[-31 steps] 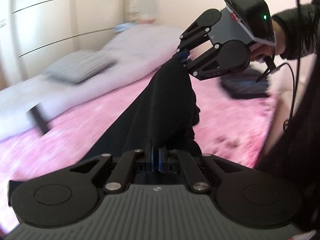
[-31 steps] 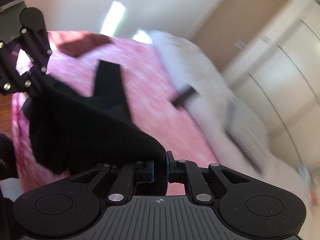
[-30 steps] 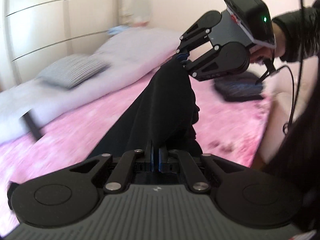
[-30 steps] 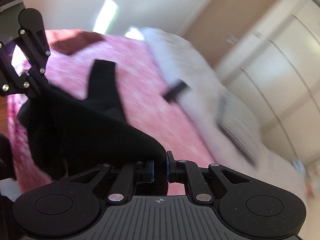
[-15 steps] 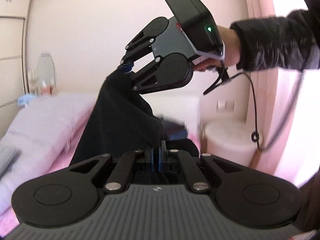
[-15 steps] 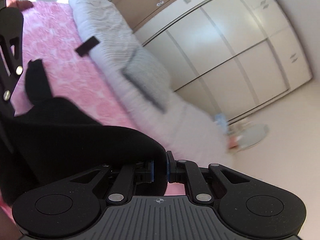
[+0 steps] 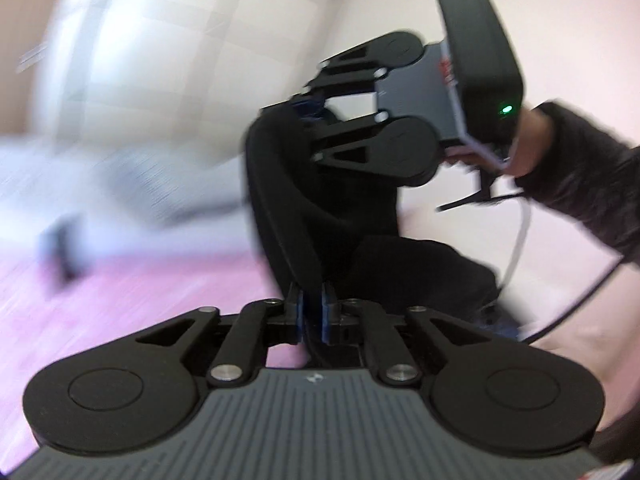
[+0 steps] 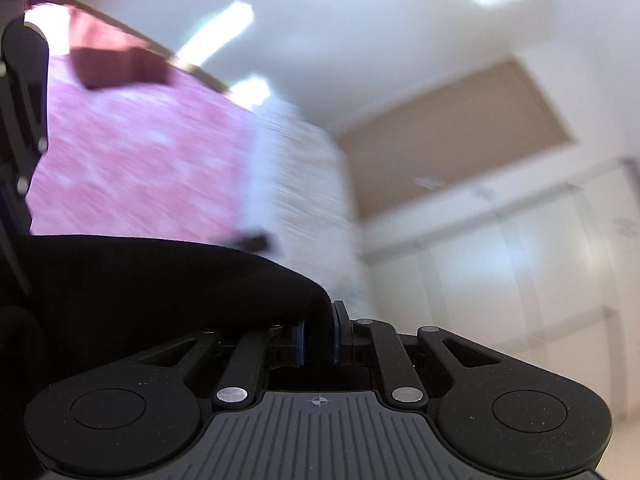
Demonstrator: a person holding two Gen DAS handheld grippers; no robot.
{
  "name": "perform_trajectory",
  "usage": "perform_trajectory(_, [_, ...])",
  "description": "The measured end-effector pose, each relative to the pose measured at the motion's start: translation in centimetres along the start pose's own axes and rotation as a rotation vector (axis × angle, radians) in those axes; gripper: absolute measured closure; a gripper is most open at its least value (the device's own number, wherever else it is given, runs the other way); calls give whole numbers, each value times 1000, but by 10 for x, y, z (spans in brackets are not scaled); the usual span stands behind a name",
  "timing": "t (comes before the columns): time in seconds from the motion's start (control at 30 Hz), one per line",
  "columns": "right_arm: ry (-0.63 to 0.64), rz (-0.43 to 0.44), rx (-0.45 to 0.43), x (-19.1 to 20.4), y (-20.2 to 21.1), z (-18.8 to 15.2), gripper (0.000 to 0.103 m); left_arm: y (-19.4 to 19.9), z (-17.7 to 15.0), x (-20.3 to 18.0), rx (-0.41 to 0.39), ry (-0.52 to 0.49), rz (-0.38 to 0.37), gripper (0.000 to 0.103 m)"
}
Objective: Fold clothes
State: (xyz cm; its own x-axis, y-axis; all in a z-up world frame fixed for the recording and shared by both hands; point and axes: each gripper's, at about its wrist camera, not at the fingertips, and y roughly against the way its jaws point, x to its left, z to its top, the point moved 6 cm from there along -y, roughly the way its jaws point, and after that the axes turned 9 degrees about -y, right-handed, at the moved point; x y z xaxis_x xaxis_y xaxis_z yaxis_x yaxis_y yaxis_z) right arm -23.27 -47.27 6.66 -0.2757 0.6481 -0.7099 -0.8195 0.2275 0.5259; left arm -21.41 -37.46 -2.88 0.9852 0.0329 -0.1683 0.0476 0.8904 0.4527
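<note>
Left gripper (image 7: 311, 314): clamped on a fold of the black garment (image 7: 320, 208), blue pads pressed against the cloth on both sides; same hold as half a second ago.
Right gripper (image 8: 319, 338): clamped on another edge of the black garment (image 8: 160, 276), cloth filling the gap between the blue pads; grip unchanged from the earlier frames.
Right gripper in the left view (image 7: 310, 104): up and ahead, turned more side-on than half a second ago, green light lit on its housing, held by a hand (image 7: 520, 148) in a dark sleeve (image 7: 588, 188).
Garment position: lifted off the bed, strung between the two grippers, a thick band rising from the left one to the right one, the rest hanging in loose folds below.
Change in garment: a second ago stretched long over the bedspread with one end lying on it; now bunched up short between the tools.
Bed: pink bedspread (image 8: 132, 160) beneath and behind the cloth, pale blurred bedding (image 8: 304, 184) along its far side.
Background shift: left view swung from the plain wall back toward the white wardrobe (image 7: 168, 40); right view tipped up to take in ceiling and a brown door (image 8: 452, 128).
Sharpness: both backgrounds smeared with motion blur, more than half a second ago.
Cable (image 7: 520, 240): hanging below the hand, beside the sleeve.
</note>
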Motion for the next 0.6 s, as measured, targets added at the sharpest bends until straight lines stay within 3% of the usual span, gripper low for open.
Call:
perform_trajectory(0.07, [5, 117, 16, 55, -67, 10, 89, 10, -43, 32, 108, 44, 91, 95])
perform_trajectory(0.13, [11, 199, 57, 114, -120, 14, 73, 22, -85, 63, 215, 88, 182, 95])
perform_trajectory(0.2, [9, 238, 57, 163, -138, 16, 38, 34, -128, 93, 323, 132, 273, 95])
perform_trajectory(0.27, [-80, 298, 85, 191, -132, 11, 35, 48, -170, 123, 430, 176, 364, 90])
perform_trajectory(0.33, [-175, 348, 156, 202, -117, -6, 35, 47, -176, 128, 443, 151, 349, 79])
perform_trajectory(0.4, [-264, 385, 238, 208, -97, -29, 35, 43, -175, 135, 454, 83, 309, 75])
perform_trajectory(0.5, [-354, 379, 395, 214, -70, -92, 35, 14, -169, 127, 449, -17, 226, 72])
perform_trajectory(0.6, [-441, 346, 545, 214, -62, -157, 35, -14, -165, 113, 437, -103, 136, 59])
